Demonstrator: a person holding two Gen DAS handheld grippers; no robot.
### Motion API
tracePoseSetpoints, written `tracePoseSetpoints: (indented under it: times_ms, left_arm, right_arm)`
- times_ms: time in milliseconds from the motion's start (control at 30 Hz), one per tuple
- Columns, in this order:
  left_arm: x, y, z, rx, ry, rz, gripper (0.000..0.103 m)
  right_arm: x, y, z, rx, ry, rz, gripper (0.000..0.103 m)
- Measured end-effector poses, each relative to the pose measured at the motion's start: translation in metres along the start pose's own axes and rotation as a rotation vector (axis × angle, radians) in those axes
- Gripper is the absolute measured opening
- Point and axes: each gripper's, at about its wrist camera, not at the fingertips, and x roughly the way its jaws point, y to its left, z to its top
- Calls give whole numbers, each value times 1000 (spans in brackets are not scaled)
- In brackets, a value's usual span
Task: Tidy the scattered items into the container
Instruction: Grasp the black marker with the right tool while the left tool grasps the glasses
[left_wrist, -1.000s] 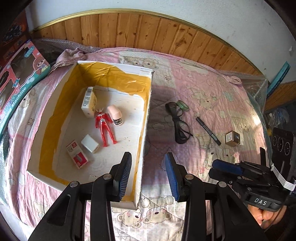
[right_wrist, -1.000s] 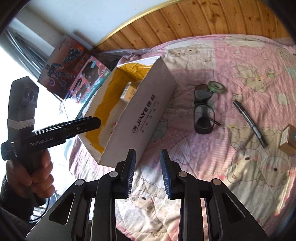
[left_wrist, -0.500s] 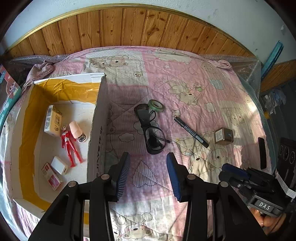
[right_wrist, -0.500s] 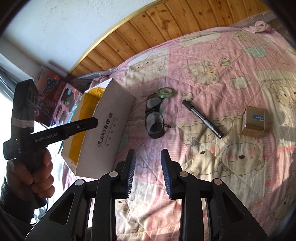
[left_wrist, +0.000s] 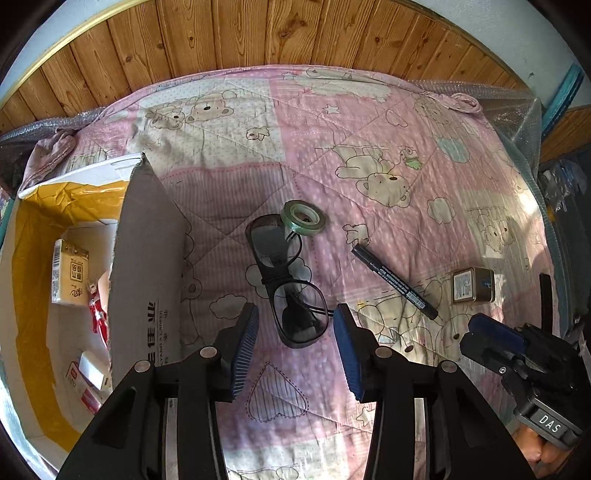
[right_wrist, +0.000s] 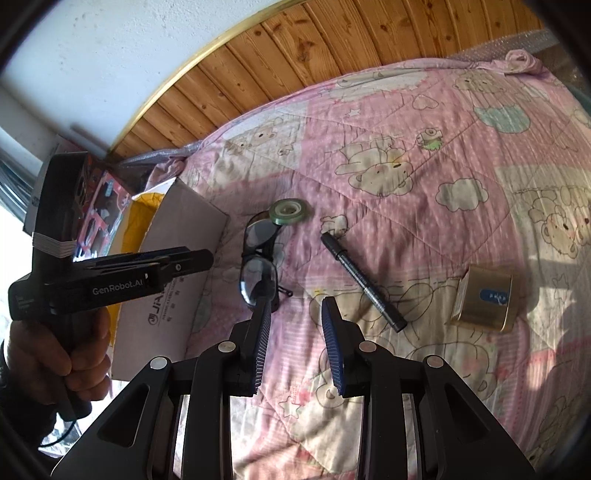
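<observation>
Black glasses (left_wrist: 266, 236) lie folded on the pink quilt, with a green tape roll (left_wrist: 303, 218) touching their far lens. My left gripper (left_wrist: 295, 321) hovers open over the near lens, a finger on each side and nothing held. To the right lie a black marker (left_wrist: 393, 286) and a small gold box (left_wrist: 472, 286). The cardboard box (left_wrist: 147, 266) stands at the left and holds a tissue packet (left_wrist: 70, 271), a red figure (left_wrist: 98, 314) and small cartons. My right gripper (right_wrist: 293, 310) is open and empty, just short of the glasses (right_wrist: 258, 254) and marker (right_wrist: 362, 282).
A wooden headboard (left_wrist: 295, 33) runs along the far side of the bed. Bubble wrap (left_wrist: 517, 110) covers the right edge. Toy boxes (right_wrist: 107, 206) stand past the cardboard box (right_wrist: 184, 221). A hand (right_wrist: 74, 354) holds the left gripper (right_wrist: 199, 258).
Both grippers have swung right, away from the cardboard box and closer to the loose items. The left one now straddles the glasses. Neither has changed its opening.
</observation>
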Motion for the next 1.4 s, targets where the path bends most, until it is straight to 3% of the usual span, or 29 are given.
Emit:
tracePoseSetpoints:
  times_ms: [333,467,633,700,733,800,967,1167,1400]
  left_arm:
    - [59,14,20,-80,106,-33,44]
    - [84,22,25,-133,127,-30,51]
    - [109,30,28,-178,146,-60,51]
    - [108,27,32,-144,125,-43,49]
    - [108,26,33,-126,117,-28,40]
    - [108,25,34,-102,107,-14,38]
    - [105,25,32,-96,111,-24,36]
    - [82,26,22,-102,96,-48,34]
    - [42,26,-3,-98,47,-68,33]
  right_arm:
    - [50,-13,25,-64,73,-100,34]
    - [78,-18,28,-100,140,-136,35]
    - [113,-30,22,-114,226,-189,32]
    - [114,-32,22,-124,206,-197,20]
    - [115,-33,23,-118,205,-198,18]
    - [115,-36,25,-106,197,-194,15]
    - [116,-30,24,-163,187,-231,14]
    - [96,-34,22,-27,177,-179,13]
    - [65,-16,5,27,152,-126,13]
